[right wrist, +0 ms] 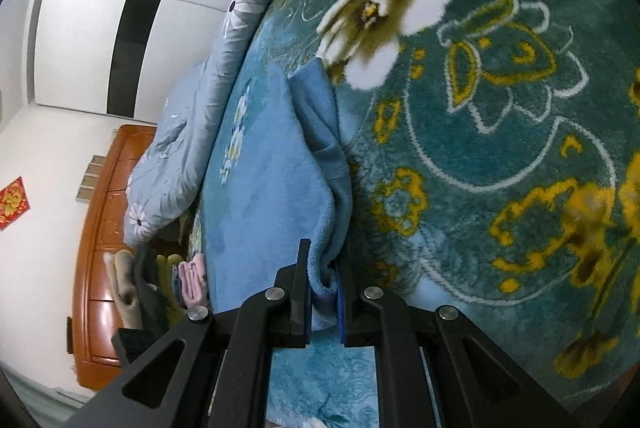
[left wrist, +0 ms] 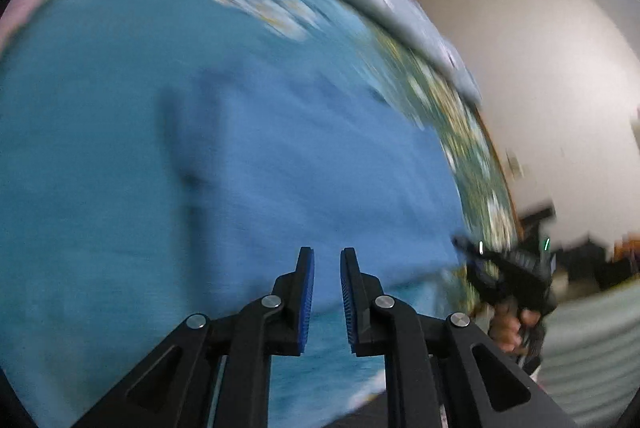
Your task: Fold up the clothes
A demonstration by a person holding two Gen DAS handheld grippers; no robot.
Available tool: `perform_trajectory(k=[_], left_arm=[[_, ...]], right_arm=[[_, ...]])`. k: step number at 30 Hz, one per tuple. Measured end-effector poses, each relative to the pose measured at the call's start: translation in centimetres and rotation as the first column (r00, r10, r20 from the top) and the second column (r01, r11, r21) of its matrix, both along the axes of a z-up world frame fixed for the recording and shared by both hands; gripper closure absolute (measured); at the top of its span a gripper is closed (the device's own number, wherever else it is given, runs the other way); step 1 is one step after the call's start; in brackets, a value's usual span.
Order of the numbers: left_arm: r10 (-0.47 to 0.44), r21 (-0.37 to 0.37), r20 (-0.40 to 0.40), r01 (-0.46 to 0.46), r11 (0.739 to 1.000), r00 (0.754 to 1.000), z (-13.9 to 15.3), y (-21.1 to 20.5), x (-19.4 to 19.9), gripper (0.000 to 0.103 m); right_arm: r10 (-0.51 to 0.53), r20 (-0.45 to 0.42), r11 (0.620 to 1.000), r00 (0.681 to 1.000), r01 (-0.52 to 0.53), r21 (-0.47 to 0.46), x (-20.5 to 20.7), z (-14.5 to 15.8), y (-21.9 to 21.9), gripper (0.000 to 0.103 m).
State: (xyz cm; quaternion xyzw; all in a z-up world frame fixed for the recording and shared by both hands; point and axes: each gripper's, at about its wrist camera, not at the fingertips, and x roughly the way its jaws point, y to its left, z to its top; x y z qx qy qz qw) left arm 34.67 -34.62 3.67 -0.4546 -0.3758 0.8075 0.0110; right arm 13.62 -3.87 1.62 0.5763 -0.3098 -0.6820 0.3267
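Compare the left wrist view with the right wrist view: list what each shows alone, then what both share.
Left wrist only: the left hand-held gripper, jaws apart and empty, and the hand holding the other gripper.
Right wrist only: the right hand-held gripper clamped on the blue garment's edge, stacked clothes, a wooden cabinet.
Both: the blue garment on the floral blanket.

The left wrist view looks forward along its own fingers (left wrist: 327, 298) from close above the blue garment (left wrist: 280, 155) on the bed, blurred, with the white wall (left wrist: 540, 87) off to its right. The right wrist view is rolled sideways and sits very near the garment's edge (right wrist: 320, 155), facing along the flowered blanket (right wrist: 500, 107) toward the wall and a wooden cabinet (right wrist: 104, 228). Both views share the blue garment, the blanket and the pale quilt (right wrist: 188, 131); the left view also catches the right gripper (left wrist: 508, 268) at its right edge.
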Motion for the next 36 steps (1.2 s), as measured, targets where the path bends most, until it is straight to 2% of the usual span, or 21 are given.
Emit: perform_trajectory(k=[5, 9, 13, 15, 18, 21, 22, 23, 27, 30, 33, 36], left_arm=[[-0.067, -0.05, 0.085, 0.072, 0.996, 0.994, -3.6, 4.4, -4.0, 0.088], [-0.081, -0.006, 0.019, 0.081, 0.997, 0.997, -2.3, 3.4, -2.4, 0.087], [0.026, -0.021, -0.069, -0.028, 0.999, 0.997, 0.0, -0.8, 1.4, 0.087], [0.101, -0.013, -0.1, -0.103, 0.995, 0.99, 0.7, -3.5, 3.3, 0.087], [0.212, 0.007, -0.122, -0.212, 0.977, 0.97, 1.0, -7.0, 6.5, 0.087], [0.281, 0.022, -0.124, -0.28, 0.96, 0.952, 0.6, -9.3, 9.0, 0.087], [0.299, 0.028, -0.122, -0.298, 0.954, 0.946, 0.3, -10.3, 9.6, 0.087], [0.315, 0.034, -0.116, -0.313, 0.949, 0.942, 0.0, -11.1, 10.2, 0.087], [0.35, 0.05, -0.095, -0.347, 0.937, 0.932, -0.8, -12.2, 11.5, 0.086], [0.349, 0.056, -0.087, -0.345, 0.937, 0.933, -1.2, -12.1, 11.5, 0.085], [0.344, 0.061, -0.082, -0.339, 0.939, 0.936, -1.4, -11.9, 10.9, 0.084], [0.305, 0.06, -0.102, -0.3, 0.952, 0.947, -0.6, -11.0, 9.2, 0.082]], right_arm=[[0.004, -0.044, 0.999, 0.999, -0.002, 0.055, 0.7, 2.4, -0.8, 0.094], [0.036, -0.105, 0.989, 0.994, -0.02, 0.147, 0.8, 4.4, -2.6, 0.094], [0.112, -0.223, 0.973, 0.968, -0.061, 0.223, 1.5, 8.0, -6.2, 0.094], [0.197, -0.304, 0.955, 0.932, -0.111, 0.277, 2.8, 10.2, -9.6, 0.094], [0.35, -0.362, 0.918, 0.864, -0.239, 0.315, 6.3, 11.0, -14.7, 0.094], [0.492, -0.408, 0.861, 0.769, -0.36, 0.359, 9.8, 11.7, -19.7, 0.094], [0.536, -0.421, 0.837, 0.732, -0.397, 0.376, 10.9, 12.0, -21.4, 0.094], [0.591, -0.405, 0.801, 0.697, -0.449, 0.396, 12.5, 10.9, -23.1, 0.094], [0.704, -0.321, 0.692, 0.633, -0.514, 0.506, 16.0, 6.0, -26.6, 0.093], [0.748, -0.296, 0.638, 0.595, -0.52, 0.568, 18.0, 3.7, -27.4, 0.093], [0.779, -0.315, 0.6, 0.542, -0.501, 0.624, 19.5, 3.4, -27.7, 0.092], [0.791, -0.327, 0.592, 0.516, -0.513, 0.622, 20.1, 3.6, -27.5, 0.087]])
